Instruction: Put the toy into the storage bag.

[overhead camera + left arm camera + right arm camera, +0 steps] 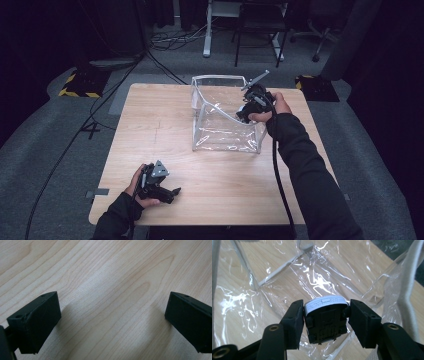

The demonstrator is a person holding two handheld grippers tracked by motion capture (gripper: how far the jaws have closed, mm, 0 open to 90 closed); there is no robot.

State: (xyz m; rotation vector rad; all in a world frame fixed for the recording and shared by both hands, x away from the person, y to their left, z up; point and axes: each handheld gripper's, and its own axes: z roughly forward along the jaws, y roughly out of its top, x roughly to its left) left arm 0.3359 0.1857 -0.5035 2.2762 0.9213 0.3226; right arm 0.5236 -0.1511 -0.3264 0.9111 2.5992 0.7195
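A: What does the right gripper hold?

B: Its two jaws are closed on a small black block with a white label; the pads press it from both sides; the white label is on its far end. In the high view the right gripper is over the right side of the clear plastic bag, just inside its open top; so the block is above the inside of the bag, not lying on its bottom.

A: And where does the bag stand?

B: It stands on the far half of the wooden table, with its opening upward; its white edge strip is at the right in the right gripper view.

A: The left gripper?

B: It rests low at the near left of the table, well apart from the bag; its jaws are wide apart and hold nothing; between them is bare wood.
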